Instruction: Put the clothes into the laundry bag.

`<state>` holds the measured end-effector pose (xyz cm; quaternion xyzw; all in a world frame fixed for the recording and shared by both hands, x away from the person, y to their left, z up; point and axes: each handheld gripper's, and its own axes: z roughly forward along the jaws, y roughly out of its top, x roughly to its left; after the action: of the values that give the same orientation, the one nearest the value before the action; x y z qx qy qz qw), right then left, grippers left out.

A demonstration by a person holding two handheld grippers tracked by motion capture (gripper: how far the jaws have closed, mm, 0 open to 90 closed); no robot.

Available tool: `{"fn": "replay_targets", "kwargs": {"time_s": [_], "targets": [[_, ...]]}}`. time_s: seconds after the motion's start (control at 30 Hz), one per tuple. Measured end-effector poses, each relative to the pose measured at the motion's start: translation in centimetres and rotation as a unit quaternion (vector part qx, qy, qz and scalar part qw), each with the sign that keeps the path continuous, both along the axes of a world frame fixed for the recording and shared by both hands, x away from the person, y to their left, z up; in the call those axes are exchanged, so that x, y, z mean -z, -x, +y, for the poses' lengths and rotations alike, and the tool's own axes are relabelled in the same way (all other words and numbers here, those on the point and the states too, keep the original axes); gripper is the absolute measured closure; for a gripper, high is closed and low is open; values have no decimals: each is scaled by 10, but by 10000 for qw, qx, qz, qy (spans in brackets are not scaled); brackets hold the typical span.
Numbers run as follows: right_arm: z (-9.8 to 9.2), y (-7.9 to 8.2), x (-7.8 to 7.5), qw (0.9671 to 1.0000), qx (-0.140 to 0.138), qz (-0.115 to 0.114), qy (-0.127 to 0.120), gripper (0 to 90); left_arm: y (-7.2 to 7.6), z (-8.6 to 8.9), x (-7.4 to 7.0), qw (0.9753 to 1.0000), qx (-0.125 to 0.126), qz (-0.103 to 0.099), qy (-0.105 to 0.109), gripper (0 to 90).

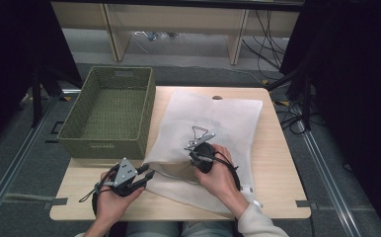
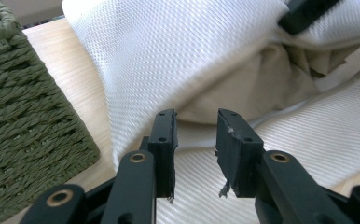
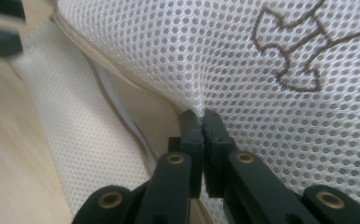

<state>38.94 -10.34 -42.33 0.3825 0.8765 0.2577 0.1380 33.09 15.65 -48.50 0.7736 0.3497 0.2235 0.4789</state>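
Holding the mesh bag's mouth open, with the grip thin enough to worry me.

My right tongs are pressed together on a small fold of the top layer of the white mesh laundry bag, which lies flat on the tabletop at about 3 o'clock from the green woven basket. That pinch lifts the layer by the zipper edge. My left tongs are spread, holding nothing, aimed at the gap at the bag's 8 o'clock corner. I judge the main risk to be the mesh slipping from so small a pinch if I pull upward, which would close the mouth; the left tips could also snag in the netting. Inside the bag I see beige fabric; the basket holds nothing that I can see.
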Motion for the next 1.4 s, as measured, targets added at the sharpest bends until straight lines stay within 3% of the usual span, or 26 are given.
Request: {"fn": "replay_targets", "kwargs": {"time_s": [0.03, 0.07, 0.1, 0.17, 0.27, 0.37, 0.4, 0.5, 0.57, 0.63, 0.87, 0.9, 1.1, 1.2, 1.37, 1.4], "targets": [[0, 0, 0, 10000, 0, 0, 0, 899, 0, 0, 0, 10000, 0, 0, 0, 667], [-1, 4, 8, 9994, 19, 326, 80, 900, 1, 1, 0, 10000, -32, 19, 1, 667], [-1, 5, 11, 9988, 91, 473, 86, 900, 1, 1, 0, 10000, -33, 23, -10, 667], [-5, 2, 18, 9978, -19, 598, 298, 899, 1, 1, 1, 10000, -51, 36, 43, 666], [-11, -1, 28, 9952, 61, 891, 411, 898, 1, 2, 1, 10000, -45, 40, 29, 663], [-19, -7, 37, 9948, 25, 888, 494, 900, 1, 3, 0, 10000, -4, -4, -36, 658], [-24, -9, 39, 9941, 210, 927, 525, 900, 3, 3, 1, 10000, -52, 61, 50, 656], [-31, -13, 40, 9940, 278, 850, 628, 900, 3, 4, 2, 9999, -34, 73, 70, 650], [-44, -19, 40, 9928, 539, 692, 811, 886, 4, 5, 4, 9999, -54, 125, 71, 642], [-51, -22, 40, 9923, 522, 657, 908, 859, 5, 3, 4, 9999, -53, 138, 80, 630], [-47, -10, 25, 9931, 202, 918, 705, 716, 6, 0, 5, 9998, 53, 108, 155, 570], [-44, -5, 18, 9927, 152, 1051, 577, 669, 6, -1, 5, 9998, 110, 66, 172, 555], [-36, 5, -1, 9951, -31, 951, 273, 626, 6, -2, 4, 9997, 158, 5, 211, 484], [-30, 9, -9, 9959, -178, 885, -58, 622, 7, -1, 3, 9996, 112, -12, 257, 452], [-21, 14, -20, 9957, -165, 686, -596, 625, 9, 2, 1, 9992, 79, -49, 388, 419], [-20, 14, -21, 9952, -131, 675, -702, 627, 9, 3, 1, 9994, 91, -109, 302, 413]]}}
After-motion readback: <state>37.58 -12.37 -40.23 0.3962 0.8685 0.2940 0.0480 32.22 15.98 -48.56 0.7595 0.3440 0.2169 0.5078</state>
